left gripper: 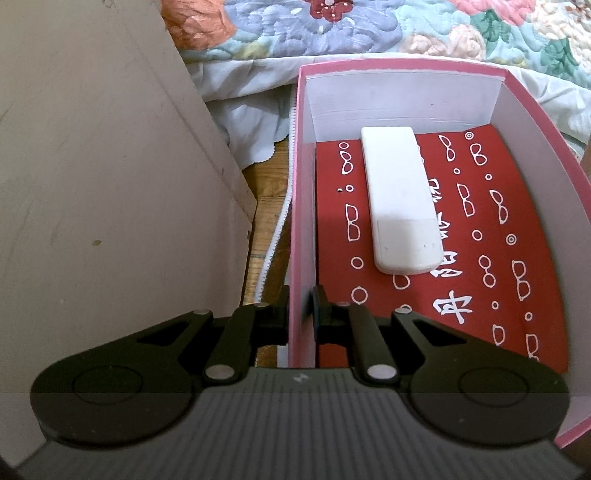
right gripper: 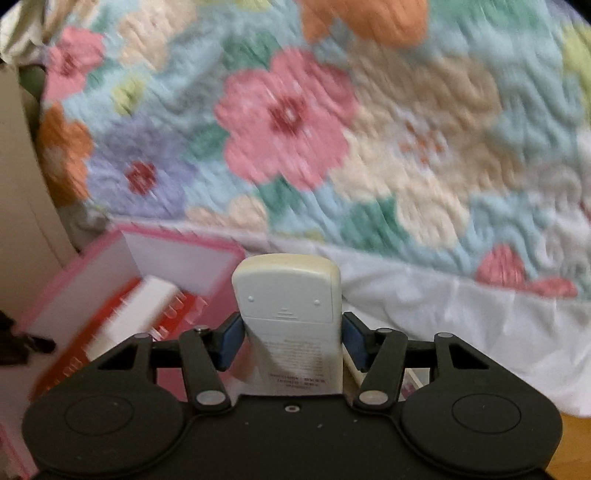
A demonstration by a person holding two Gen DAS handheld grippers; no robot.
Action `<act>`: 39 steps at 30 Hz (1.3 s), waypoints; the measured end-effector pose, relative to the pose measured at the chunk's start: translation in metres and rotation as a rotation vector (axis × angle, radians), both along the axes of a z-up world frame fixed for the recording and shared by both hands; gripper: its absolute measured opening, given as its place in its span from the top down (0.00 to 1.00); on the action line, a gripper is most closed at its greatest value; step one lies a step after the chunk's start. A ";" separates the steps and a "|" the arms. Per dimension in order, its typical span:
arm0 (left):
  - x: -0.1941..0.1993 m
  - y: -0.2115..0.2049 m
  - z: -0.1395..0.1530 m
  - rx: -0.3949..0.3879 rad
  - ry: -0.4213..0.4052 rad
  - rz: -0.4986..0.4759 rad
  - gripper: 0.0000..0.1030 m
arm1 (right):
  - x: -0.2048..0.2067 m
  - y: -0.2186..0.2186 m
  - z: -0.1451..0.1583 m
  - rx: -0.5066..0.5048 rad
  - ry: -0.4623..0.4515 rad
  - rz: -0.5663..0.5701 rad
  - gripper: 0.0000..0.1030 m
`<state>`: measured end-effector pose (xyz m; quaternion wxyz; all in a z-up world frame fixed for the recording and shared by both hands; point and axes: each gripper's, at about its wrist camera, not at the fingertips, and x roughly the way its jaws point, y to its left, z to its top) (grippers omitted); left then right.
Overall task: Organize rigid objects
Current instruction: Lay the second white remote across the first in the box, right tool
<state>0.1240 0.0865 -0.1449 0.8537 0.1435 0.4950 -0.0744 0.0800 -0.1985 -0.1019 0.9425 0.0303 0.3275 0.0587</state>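
We see our left claw [left gripper: 301,314] clamped on the near left wall of a pink cardboard box [left gripper: 402,68], one finger outside, one inside. A white remote control [left gripper: 400,199] lies lengthwise on the red patterned paper [left gripper: 517,221] lining the box. A floral quilt [left gripper: 369,26] lies beyond; a beige panel [left gripper: 92,166] stands left.

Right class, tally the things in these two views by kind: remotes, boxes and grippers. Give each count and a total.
Remotes: 2 (white remote lying in the box; cream remote held by the right gripper)
Boxes: 1 (pink box)
Grippers: 2 (left gripper clamps the box wall)
Total: 5
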 end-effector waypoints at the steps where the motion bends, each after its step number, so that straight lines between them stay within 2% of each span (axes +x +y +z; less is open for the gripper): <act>1: 0.000 0.000 0.000 0.000 0.000 0.000 0.90 | -0.002 0.006 0.010 0.003 -0.024 0.020 0.39; 6: 0.000 0.000 0.000 -0.001 0.000 0.000 0.90 | -0.009 0.042 0.045 0.014 -0.096 0.145 0.39; 12: -0.001 0.000 0.000 -0.001 0.000 -0.001 0.90 | 0.002 0.094 0.049 -0.074 -0.094 0.323 0.39; 16: -0.001 0.000 0.000 -0.001 0.000 -0.001 0.90 | 0.028 0.122 0.028 -0.176 -0.015 0.417 0.39; 24: -0.001 0.001 0.001 -0.011 0.009 0.004 0.91 | 0.070 0.166 -0.025 -0.508 0.133 0.585 0.40; 27: 0.000 0.002 0.002 -0.018 0.013 0.007 0.91 | 0.079 0.177 -0.044 -0.626 0.124 0.626 0.40; 30: 0.000 0.003 0.002 -0.023 0.013 0.008 0.91 | 0.088 0.184 -0.049 -0.608 0.145 0.650 0.40; 33: 0.000 0.003 0.002 -0.020 0.009 0.005 0.91 | 0.088 0.181 -0.044 -0.541 0.125 0.610 0.29; 39: -0.002 0.003 0.003 -0.021 0.004 0.003 0.91 | 0.076 0.119 -0.001 -0.162 0.091 0.434 0.29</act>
